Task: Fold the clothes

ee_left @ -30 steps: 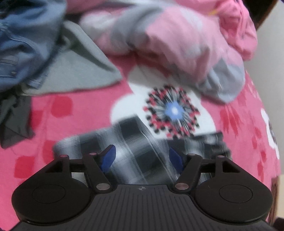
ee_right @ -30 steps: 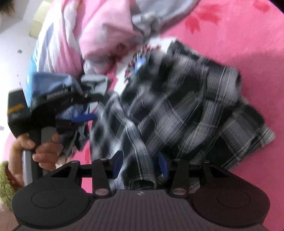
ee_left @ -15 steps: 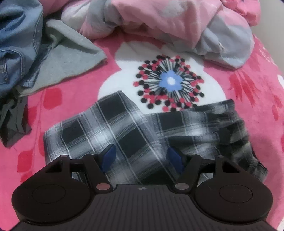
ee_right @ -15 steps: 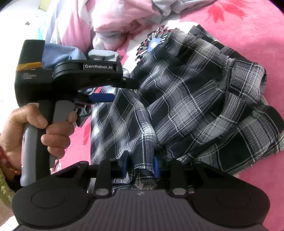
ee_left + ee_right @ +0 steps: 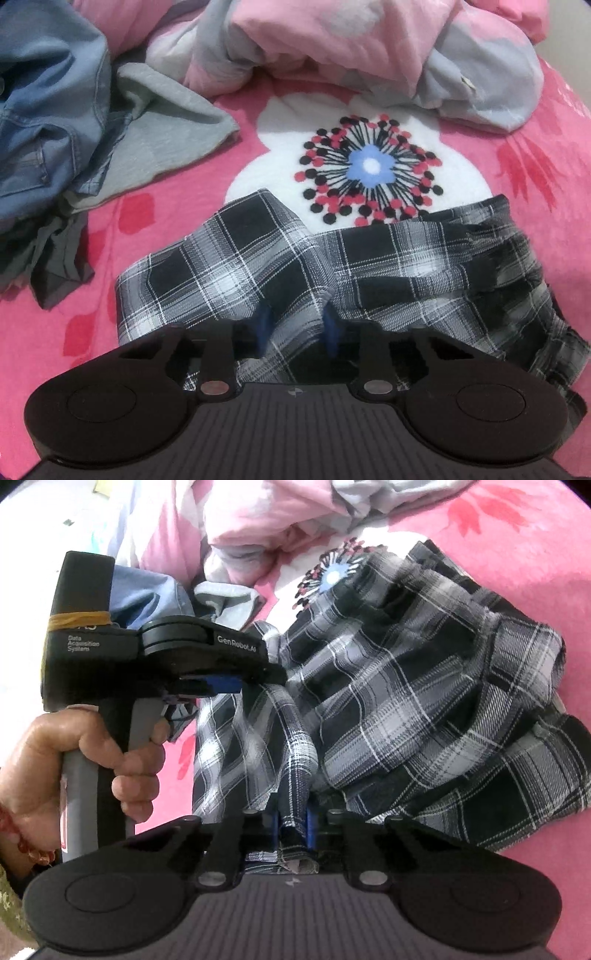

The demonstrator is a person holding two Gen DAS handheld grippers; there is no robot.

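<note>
At the left of the right wrist view we read "GenRobot.AI" on the left gripper (image 5: 236,681) and "Data Acquisition System" in small white letters on its body.

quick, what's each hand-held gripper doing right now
Left hand-held gripper: closing on the black-and-white plaid cloth garment.
Right hand-held gripper: closing, same garment's edge between its pads.

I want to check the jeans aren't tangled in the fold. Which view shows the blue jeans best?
The left wrist view: the blue jeans lie crumpled at upper left, apart from the plaid garment. In the right wrist view, only a blue scrap peeks out behind the left gripper.
</note>
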